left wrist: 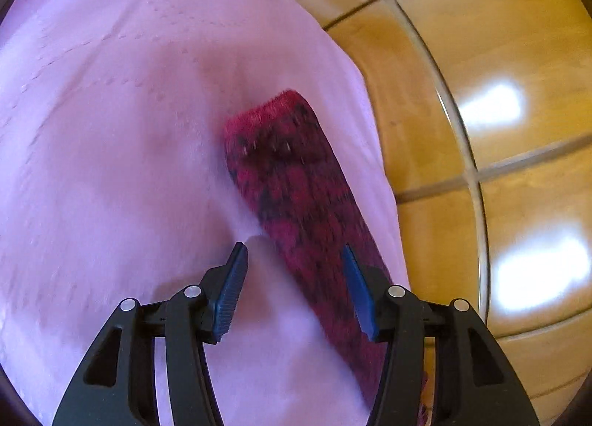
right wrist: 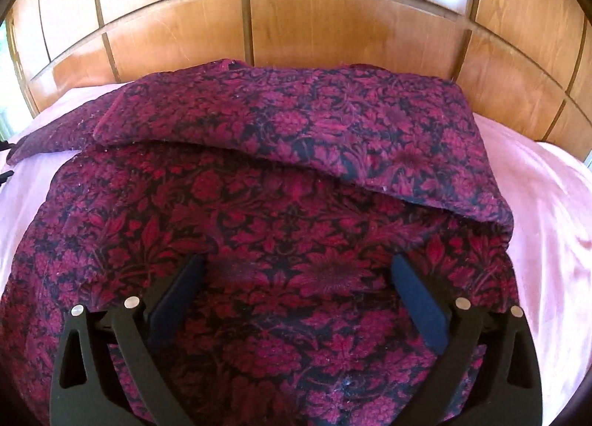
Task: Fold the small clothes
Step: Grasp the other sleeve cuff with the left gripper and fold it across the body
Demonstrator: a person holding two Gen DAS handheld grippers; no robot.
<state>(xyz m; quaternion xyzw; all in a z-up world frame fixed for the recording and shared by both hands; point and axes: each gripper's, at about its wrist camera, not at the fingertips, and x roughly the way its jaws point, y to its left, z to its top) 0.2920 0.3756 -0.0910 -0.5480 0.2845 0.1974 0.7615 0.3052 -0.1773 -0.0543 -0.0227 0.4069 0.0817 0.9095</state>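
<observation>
A dark red garment with a black floral print [right wrist: 281, 211] lies on a pink sheet [right wrist: 547, 204]. In the right wrist view one part of it is folded over the far side, with a sleeve reaching out to the left [right wrist: 55, 133]. My right gripper [right wrist: 298, 267] is open and empty, right above the near part of the garment. In the left wrist view a long narrow strip of the garment, likely a sleeve [left wrist: 296, 181], lies on the pink sheet [left wrist: 111, 130]. My left gripper [left wrist: 294, 254] is open over the strip's near part, jaws on either side of it.
A glossy wooden headboard of square panels [right wrist: 296, 19] stands just behind the garment. In the left wrist view the same wood [left wrist: 499, 93] runs along the sheet's right edge. Pink sheet shows on both sides of the garment.
</observation>
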